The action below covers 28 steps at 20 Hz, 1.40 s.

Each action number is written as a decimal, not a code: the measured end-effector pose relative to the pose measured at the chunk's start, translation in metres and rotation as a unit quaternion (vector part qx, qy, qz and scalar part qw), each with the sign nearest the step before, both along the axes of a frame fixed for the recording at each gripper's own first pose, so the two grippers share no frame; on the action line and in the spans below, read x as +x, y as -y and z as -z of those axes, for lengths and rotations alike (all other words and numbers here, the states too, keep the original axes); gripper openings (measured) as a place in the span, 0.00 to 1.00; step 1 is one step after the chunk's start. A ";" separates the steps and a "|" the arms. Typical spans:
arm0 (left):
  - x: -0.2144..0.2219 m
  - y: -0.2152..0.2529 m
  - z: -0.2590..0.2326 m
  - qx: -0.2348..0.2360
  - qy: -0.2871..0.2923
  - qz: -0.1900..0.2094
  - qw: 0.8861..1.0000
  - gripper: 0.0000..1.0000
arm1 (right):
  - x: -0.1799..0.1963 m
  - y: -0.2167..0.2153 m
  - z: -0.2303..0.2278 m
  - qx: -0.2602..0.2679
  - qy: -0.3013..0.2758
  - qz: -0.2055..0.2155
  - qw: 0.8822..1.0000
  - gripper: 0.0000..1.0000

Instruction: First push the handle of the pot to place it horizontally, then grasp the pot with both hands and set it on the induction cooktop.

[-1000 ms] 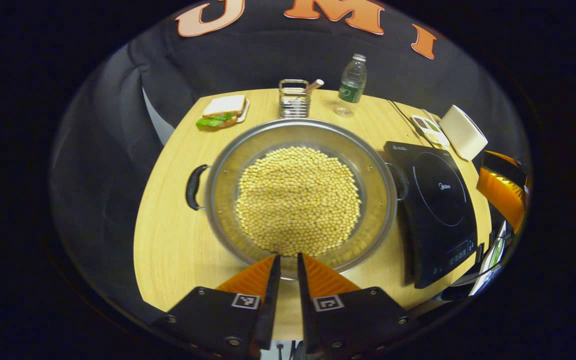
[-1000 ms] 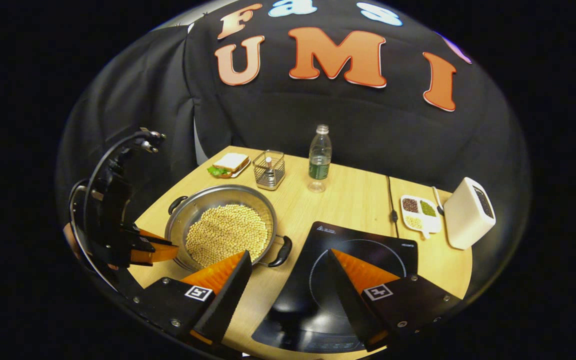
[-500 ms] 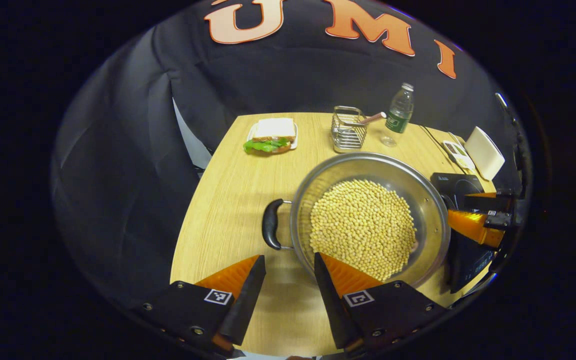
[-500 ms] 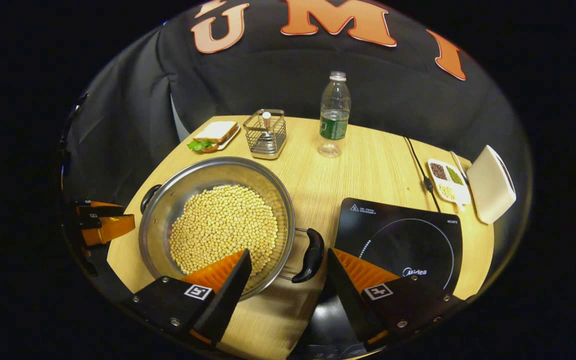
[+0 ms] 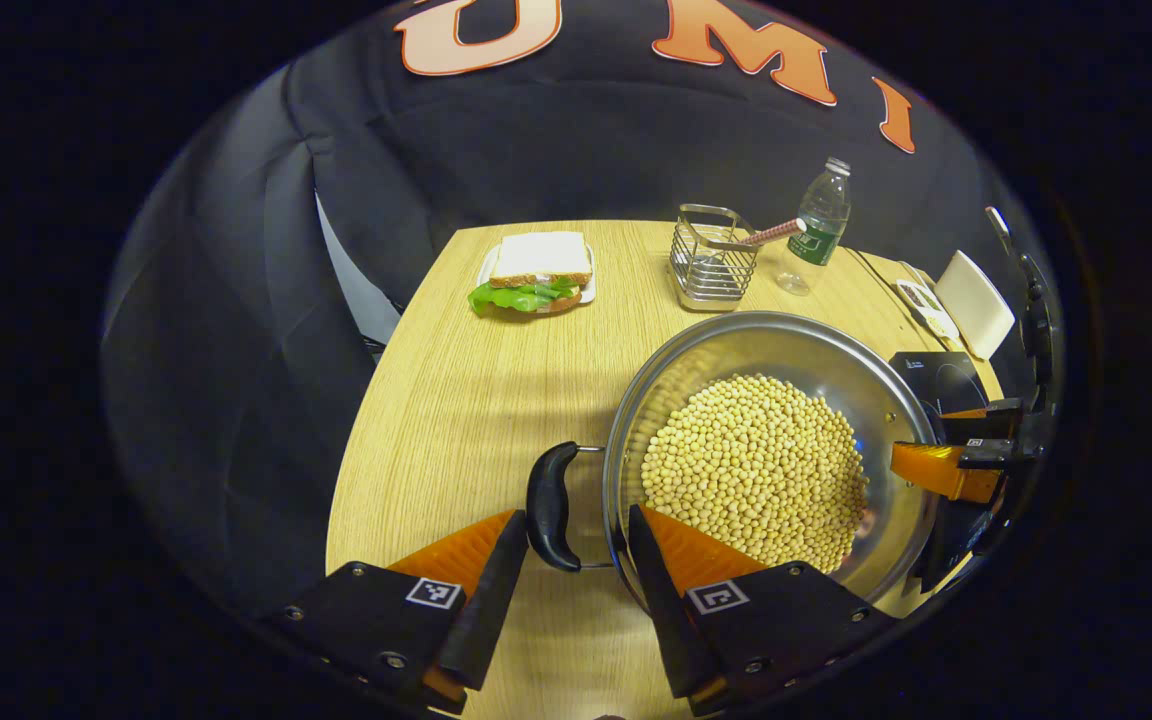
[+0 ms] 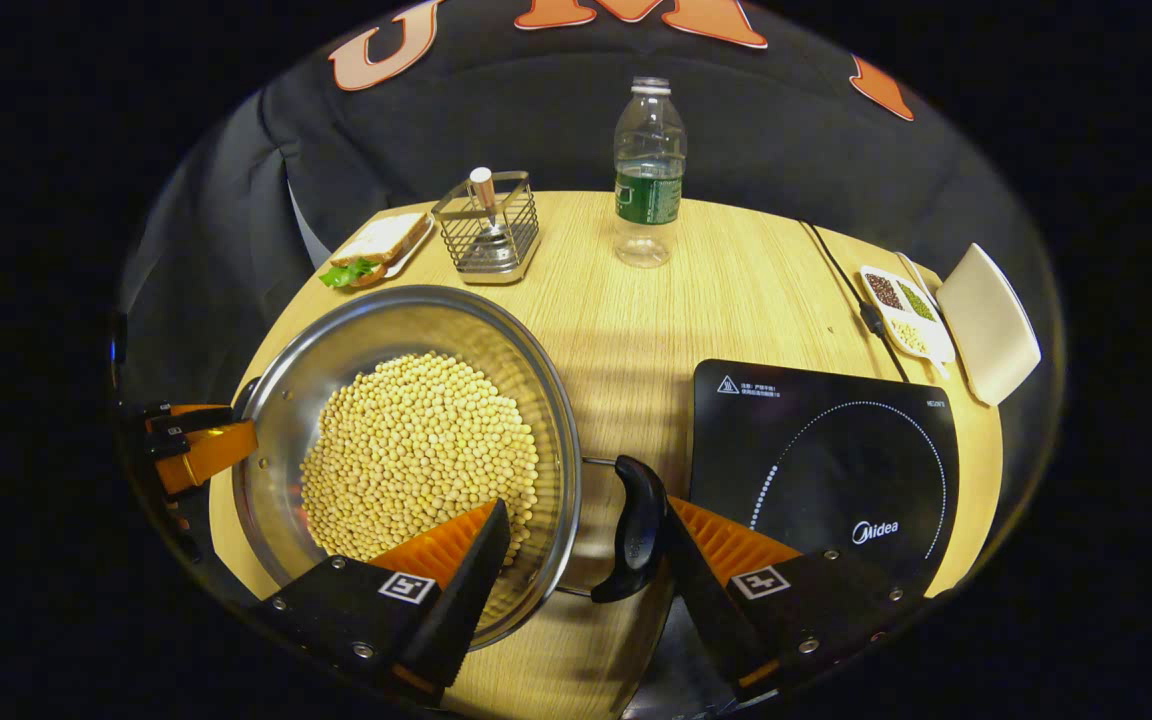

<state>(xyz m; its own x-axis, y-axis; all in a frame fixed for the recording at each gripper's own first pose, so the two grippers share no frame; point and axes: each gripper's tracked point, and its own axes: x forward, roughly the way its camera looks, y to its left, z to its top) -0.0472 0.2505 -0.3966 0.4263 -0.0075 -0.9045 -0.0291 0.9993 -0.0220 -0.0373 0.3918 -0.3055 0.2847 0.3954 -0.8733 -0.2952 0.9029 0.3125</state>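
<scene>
Steel pot (image 5: 776,350) handles between open jaws

My right finger hides part of the pot (image 5: 766,350) rim in the left gripper view, and the pot covers most of the induction cooktop (image 5: 936,380) there. In the right gripper view my fingers hide the near rim of the pot and the near edge of the cooktop. The pot hides most of my left gripper (image 6: 198,452) there. The tiny things in the little white tray (image 6: 904,312) are too small for me to tell.
</scene>
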 end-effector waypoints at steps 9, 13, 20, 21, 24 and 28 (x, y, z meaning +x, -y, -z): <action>0.004 0.001 0.033 -0.033 -0.019 0.006 0.999 0.68 | 0.003 0.000 0.011 -0.034 -0.006 -0.008 0.999 0.74; 0.001 0.000 0.040 -0.040 -0.025 0.000 0.999 0.71 | 0.000 -0.003 0.020 -0.021 -0.034 -0.004 0.999 0.74; 0.006 0.001 0.043 -0.042 -0.012 -0.021 0.999 0.71 | -0.001 -0.005 0.025 0.000 -0.051 0.006 0.999 0.72; 0.007 0.000 0.043 -0.044 -0.009 -0.028 0.999 0.70 | 0.000 -0.005 0.024 0.003 -0.049 0.008 0.999 0.71; 0.009 -0.002 0.042 -0.046 0.004 -0.039 0.998 0.70 | -0.001 -0.005 0.024 0.008 -0.046 0.012 0.999 0.68; 0.009 -0.005 0.038 -0.039 0.008 -0.047 0.998 0.63 | 0.000 -0.004 0.022 0.008 -0.051 0.026 0.998 0.64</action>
